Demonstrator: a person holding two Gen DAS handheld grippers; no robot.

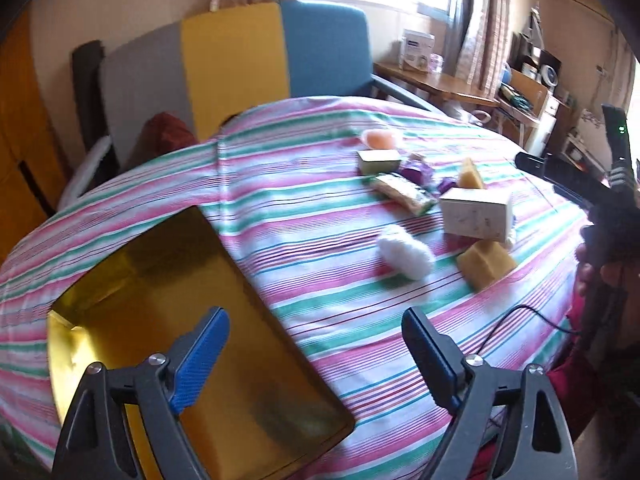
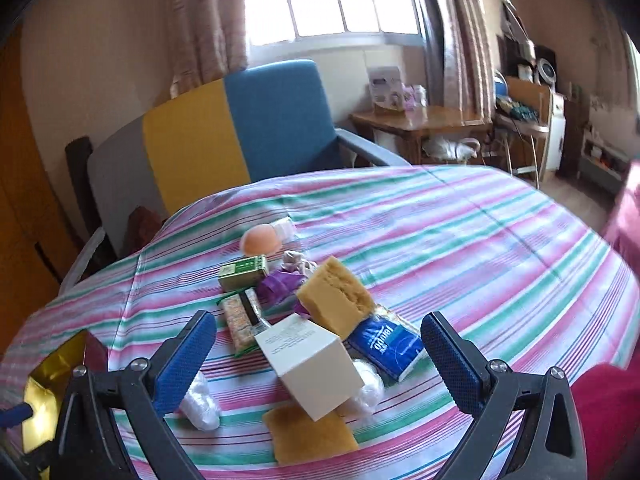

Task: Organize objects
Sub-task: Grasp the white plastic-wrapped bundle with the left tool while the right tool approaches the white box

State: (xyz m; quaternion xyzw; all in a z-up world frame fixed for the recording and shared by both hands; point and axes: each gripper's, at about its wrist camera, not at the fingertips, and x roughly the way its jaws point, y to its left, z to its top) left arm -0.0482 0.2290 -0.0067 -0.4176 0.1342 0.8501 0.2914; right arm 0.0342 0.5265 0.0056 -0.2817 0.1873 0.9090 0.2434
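left gripper (image 1: 316, 344) wide open, empty, over gold tray (image 1: 160, 280) edge | right gripper (image 2: 320, 350) wide open, empty, above white box (image 2: 308, 364) | clutter heaped mid striped cloth (image 2: 480, 240)

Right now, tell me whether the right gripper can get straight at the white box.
Probably yes. The right gripper is open, with the white box directly between its fingers and nothing above it. The box leans on a yellow sponge, so it may shift when gripped.
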